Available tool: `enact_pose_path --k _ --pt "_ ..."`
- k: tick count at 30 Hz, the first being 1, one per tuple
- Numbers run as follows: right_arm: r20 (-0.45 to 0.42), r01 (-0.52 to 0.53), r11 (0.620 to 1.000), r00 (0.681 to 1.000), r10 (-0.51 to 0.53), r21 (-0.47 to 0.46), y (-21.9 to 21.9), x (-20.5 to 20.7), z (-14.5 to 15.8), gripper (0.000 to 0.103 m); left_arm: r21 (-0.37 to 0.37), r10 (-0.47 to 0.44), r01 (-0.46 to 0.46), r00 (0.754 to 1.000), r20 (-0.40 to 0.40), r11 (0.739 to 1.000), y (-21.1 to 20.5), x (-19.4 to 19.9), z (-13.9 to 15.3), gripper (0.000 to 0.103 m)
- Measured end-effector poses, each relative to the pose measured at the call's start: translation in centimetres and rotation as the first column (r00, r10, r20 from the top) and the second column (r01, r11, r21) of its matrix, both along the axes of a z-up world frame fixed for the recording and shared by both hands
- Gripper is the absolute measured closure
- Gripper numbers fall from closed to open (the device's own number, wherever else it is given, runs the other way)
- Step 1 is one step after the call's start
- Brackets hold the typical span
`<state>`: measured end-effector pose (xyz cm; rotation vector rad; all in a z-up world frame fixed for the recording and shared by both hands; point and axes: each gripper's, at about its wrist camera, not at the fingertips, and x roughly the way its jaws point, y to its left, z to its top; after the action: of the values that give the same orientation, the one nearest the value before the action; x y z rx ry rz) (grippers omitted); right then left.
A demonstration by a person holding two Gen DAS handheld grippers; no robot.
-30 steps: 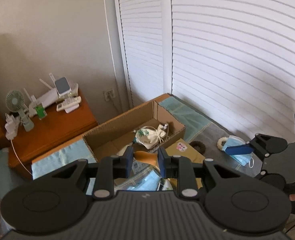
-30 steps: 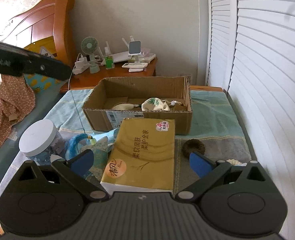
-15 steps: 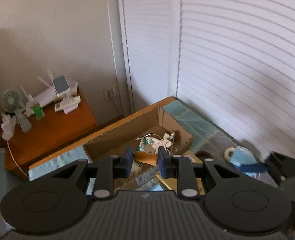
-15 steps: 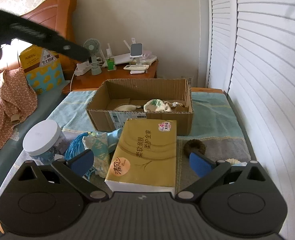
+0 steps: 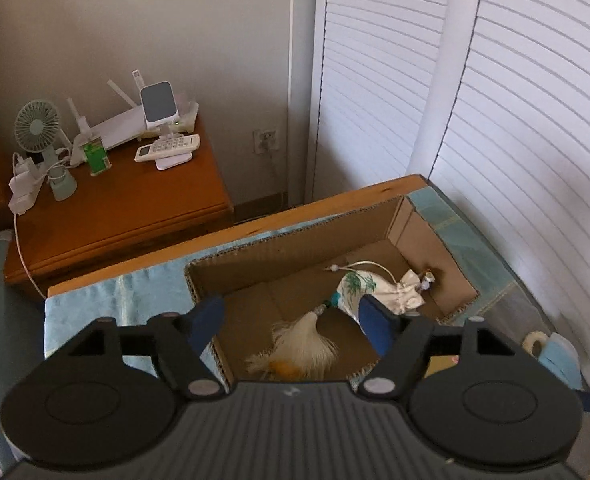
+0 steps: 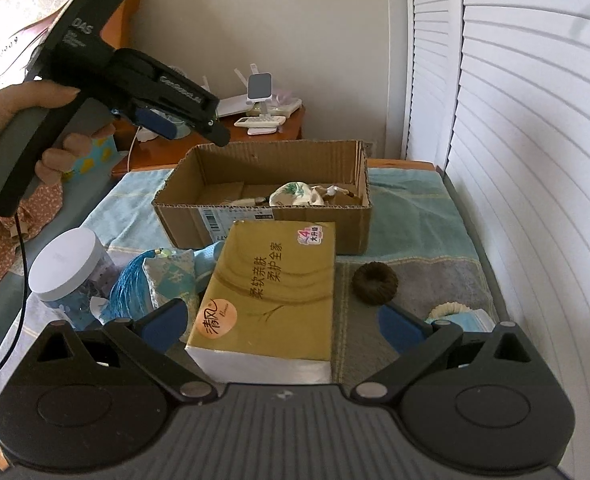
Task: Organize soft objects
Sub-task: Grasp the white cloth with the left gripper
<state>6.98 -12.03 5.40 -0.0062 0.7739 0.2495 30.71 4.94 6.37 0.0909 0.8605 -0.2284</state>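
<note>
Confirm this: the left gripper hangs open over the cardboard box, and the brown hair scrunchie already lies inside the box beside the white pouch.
Not quite. The right wrist view shows the brown hair scrunchie on the bedcover outside the cardboard box, right of the tissue pack. The rest holds: the left gripper hangs open over the box, where the white pouch lies.

We couldn't see the cardboard box [image 6: 263, 216] floor behind its near wall; the tassel [image 5: 303, 344] was partly cut off by the left gripper [image 5: 291, 320] body, orange bit unreadable.
</note>
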Motion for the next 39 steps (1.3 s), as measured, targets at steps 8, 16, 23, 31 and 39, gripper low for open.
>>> enact_pose_path --k 8,16,23,31,39 --pt "0.011 -0.011 1.000 1.000 0.011 -0.022 -0.2 -1.1 0.1 0.000 0.043 -0.050 0.047 0.996 0.075 0.998 -0.9 -5.2 1.1 0.014" --pt "-0.002 -0.010 0.998 1.000 0.010 -0.060 -0.9 -2.9 -0.6 0.000 0.068 -0.126 0.120 0.988 0.089 0.990 -2.3 -11.4 -1.0 0.014" --pt "0.002 0.002 0.998 1.000 -0.002 -0.061 -2.0 -4.1 -1.1 0.000 0.055 -0.133 0.128 0.986 0.103 0.990 -3.4 -17.1 -4.4 0.014" --pt "-0.059 -0.007 0.998 0.998 0.003 -0.061 -3.1 -5.1 -3.7 0.000 0.099 -0.061 0.049 0.990 0.125 0.994 -3.2 -21.3 -7.2 0.013" --pt "-0.137 -0.013 0.996 0.991 0.002 -0.083 -3.2 -4.5 -6.7 0.000 0.096 0.037 -0.044 0.997 0.072 0.994 -2.1 -21.6 -9.5 0.014"
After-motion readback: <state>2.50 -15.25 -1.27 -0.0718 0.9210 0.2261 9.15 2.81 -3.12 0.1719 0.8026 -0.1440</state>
